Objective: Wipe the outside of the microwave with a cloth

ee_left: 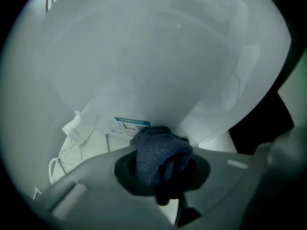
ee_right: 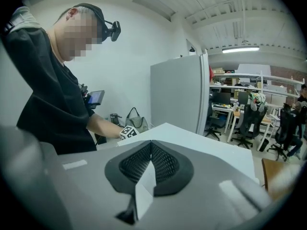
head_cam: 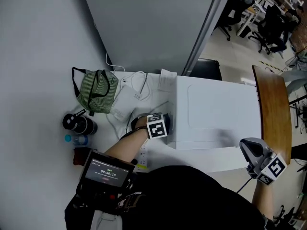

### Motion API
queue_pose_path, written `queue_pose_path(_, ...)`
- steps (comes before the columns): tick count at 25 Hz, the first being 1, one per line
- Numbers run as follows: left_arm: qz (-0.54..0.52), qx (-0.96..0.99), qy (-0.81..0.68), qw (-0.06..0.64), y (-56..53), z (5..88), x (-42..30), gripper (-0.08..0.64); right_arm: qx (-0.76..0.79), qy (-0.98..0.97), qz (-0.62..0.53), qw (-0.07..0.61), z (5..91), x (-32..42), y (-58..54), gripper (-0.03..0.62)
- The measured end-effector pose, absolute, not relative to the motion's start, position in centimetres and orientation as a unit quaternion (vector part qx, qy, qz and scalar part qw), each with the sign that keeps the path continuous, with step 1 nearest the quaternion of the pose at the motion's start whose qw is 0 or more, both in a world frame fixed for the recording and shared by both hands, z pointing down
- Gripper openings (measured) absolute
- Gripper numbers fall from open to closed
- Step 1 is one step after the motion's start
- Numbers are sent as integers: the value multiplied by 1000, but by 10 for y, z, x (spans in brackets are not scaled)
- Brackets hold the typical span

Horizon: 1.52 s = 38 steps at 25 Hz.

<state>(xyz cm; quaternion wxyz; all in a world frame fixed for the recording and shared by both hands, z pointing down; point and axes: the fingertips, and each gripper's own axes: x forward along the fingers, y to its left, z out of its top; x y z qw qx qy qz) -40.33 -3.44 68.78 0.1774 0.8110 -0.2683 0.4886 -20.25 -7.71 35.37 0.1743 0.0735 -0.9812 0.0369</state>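
Observation:
The white microwave (head_cam: pixel 216 114) stands on the white table, its top facing up in the head view. My left gripper (head_cam: pixel 168 122) is at the microwave's left side wall, marker cube towards me. In the left gripper view that gripper (ee_left: pixel 160 147) is shut on a bunched dark blue cloth (ee_left: pixel 158 157), which is pressed against the white side wall (ee_left: pixel 158 56). My right gripper (head_cam: pixel 244 145) hovers off the microwave's front right corner. Seen in its own view, the right gripper (ee_right: pixel 151 145) is shut and empty, looking over the microwave top (ee_right: pixel 201 140).
Left of the microwave lie papers and white cables (head_cam: pixel 129 97), a green striped bag (head_cam: pixel 97 90), a black bottle (head_cam: pixel 79 123) and a small water bottle (head_cam: pixel 76 139). A grey partition (head_cam: pixel 144 23) stands behind. A wooden tabletop (head_cam: pixel 273 109) borders the right.

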Motion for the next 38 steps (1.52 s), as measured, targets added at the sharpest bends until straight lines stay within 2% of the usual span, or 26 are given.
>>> queue_pose_path(9, 483, 801, -279, 219, -35, 727, -405, 60, 70, -980, 31, 182, 349, -203, -69, 6)
queue_pose_path(12, 475, 809, -286, 195, -28, 680, -411, 60, 62, -985, 23, 161, 341, -209, -66, 6)
queue_pose_path(18, 470, 824, -285, 135, 20, 534, -411, 60, 41, -990, 2, 134, 342, -216, -67, 6)
queue_pose_path(22, 471, 833, -262, 128, 35, 505, -387, 60, 25, -993, 2, 115, 350, -232, -67, 6)
queue_pose_path(29, 470, 830, -237, 185, 29, 544, -361, 60, 39, -991, 9, 131, 341, -218, -69, 6)
queue_pose_path(38, 516, 796, -241, 203, 19, 692, -368, 60, 72, -981, 20, 177, 361, -189, -73, 6)
